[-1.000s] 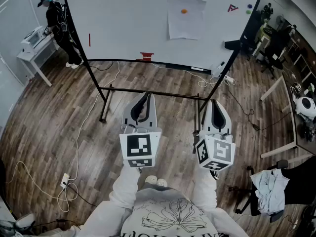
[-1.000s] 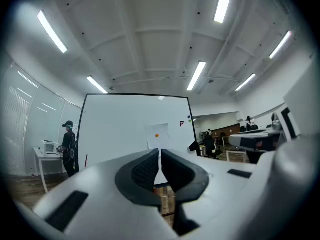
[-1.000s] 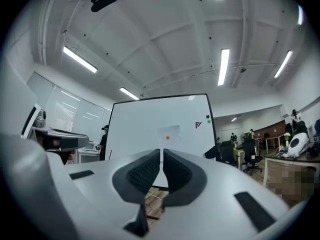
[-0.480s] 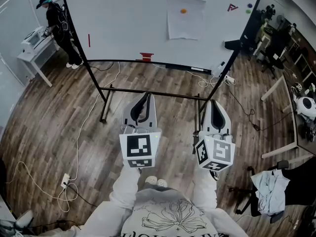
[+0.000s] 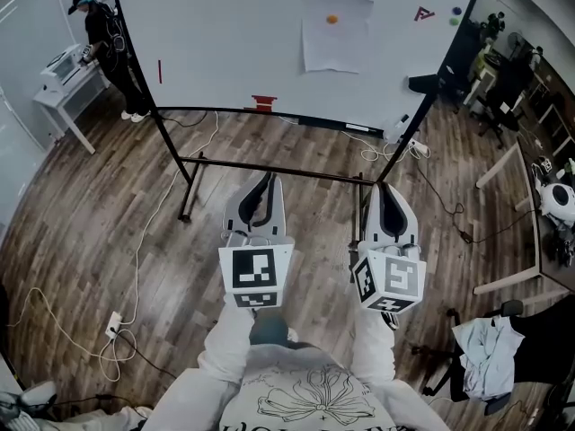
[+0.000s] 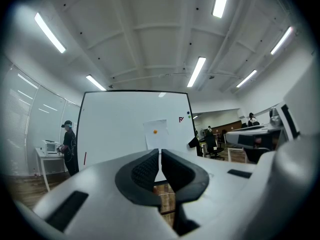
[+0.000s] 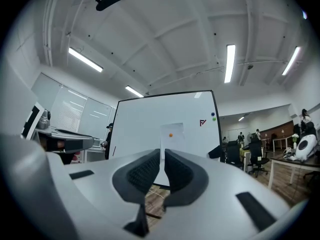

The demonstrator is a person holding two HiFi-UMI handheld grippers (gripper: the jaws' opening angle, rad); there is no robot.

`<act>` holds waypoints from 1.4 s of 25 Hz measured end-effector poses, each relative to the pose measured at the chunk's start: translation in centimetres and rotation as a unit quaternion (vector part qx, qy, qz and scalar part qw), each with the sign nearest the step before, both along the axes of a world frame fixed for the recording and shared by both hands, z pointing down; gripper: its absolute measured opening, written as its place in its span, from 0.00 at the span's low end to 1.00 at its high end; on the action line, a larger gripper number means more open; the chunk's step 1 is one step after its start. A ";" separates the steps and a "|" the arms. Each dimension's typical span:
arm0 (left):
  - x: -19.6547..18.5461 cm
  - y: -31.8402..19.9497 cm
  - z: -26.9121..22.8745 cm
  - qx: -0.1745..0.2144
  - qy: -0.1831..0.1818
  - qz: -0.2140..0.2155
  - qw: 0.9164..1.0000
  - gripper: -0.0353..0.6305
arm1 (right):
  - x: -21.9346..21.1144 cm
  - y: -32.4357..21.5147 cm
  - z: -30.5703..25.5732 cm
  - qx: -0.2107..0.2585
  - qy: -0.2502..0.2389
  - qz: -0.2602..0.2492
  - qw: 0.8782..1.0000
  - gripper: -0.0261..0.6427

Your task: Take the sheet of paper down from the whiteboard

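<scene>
Paper (image 5: pixel 336 30) on whiteboard (image 5: pixel 234 43); orange magnet (image 5: pixel 332 19) pinning.

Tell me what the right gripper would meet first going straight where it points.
Probably the whiteboard, near the left edge of the sheet of paper; nothing shows between it and the right gripper, though depth is unclear.

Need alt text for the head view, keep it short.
The left gripper and right gripper, both shut and empty, point toward a whiteboard across a wood floor, not yet near it. A paper with an orange dot near its top hangs on the board's right half. A person stands by the board's left edge.
</scene>
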State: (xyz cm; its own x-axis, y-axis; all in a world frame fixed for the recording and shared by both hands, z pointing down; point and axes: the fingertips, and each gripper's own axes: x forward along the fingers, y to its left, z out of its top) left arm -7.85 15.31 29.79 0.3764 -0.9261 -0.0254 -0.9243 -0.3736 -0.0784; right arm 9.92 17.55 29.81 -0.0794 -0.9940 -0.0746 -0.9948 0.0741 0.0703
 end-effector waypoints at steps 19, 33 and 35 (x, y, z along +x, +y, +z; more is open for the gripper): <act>3.8 -15.0 1.8 -0.010 -0.003 0.017 1.000 0.08 | 3.5 -14.3 1.7 -0.007 -0.009 0.013 1.000 0.08; 5.9 -32.4 1.3 -0.004 -0.006 0.052 0.999 0.08 | 4.3 -31.1 0.1 0.010 0.005 0.028 1.000 0.09; 6.1 -34.2 1.4 -0.004 -0.009 0.055 0.998 0.08 | 4.5 -32.8 0.2 0.009 0.005 0.030 1.000 0.09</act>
